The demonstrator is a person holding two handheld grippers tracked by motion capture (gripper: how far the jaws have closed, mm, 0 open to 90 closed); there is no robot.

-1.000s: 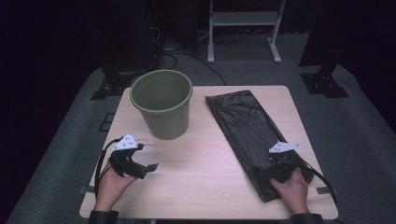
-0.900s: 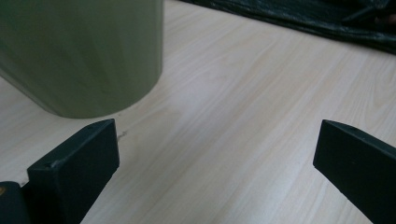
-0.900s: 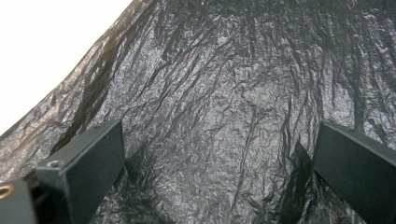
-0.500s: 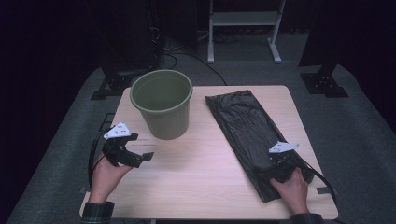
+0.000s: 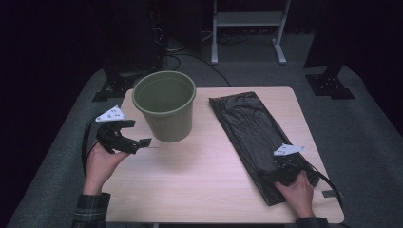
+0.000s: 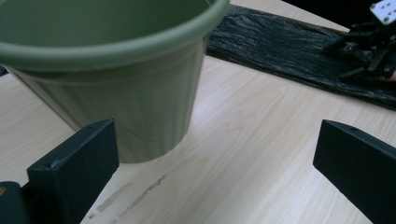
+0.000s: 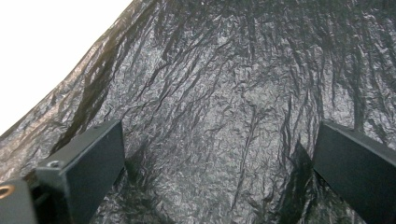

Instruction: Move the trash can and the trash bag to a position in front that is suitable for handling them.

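The left tongs (image 5: 142,142) are held spread wide, nothing between the jaws, just above the surface (image 5: 204,171) and a little short of the green bucket (image 5: 166,107). In the left gripper view the bucket's ribbed wall (image 6: 140,107) stands ahead of the left jaw, with bare wood between the jaws. The right tongs (image 5: 280,175) are also spread wide, lowered onto the near end of the black bin bag (image 5: 252,128), which lies flat and runs away from them toward the far edge. In the right gripper view the crinkled film (image 7: 224,116) spans the whole gap between the jaws; whether the jaw tips are pressing on it cannot be told.

The step in hand is judged to be the first pinch of the bag, presumably so that the bucket can be lined. It would be done well if the right tongs were tipped down until one jaw catches a raised wrinkle, then closed slowly so that a fold is gathered rather than skated over. A bite near the bag's end is to be preferred. The bucket is best steadied by the left tongs at its rim, since a light plastic pail is likely to slide when the film is dragged.
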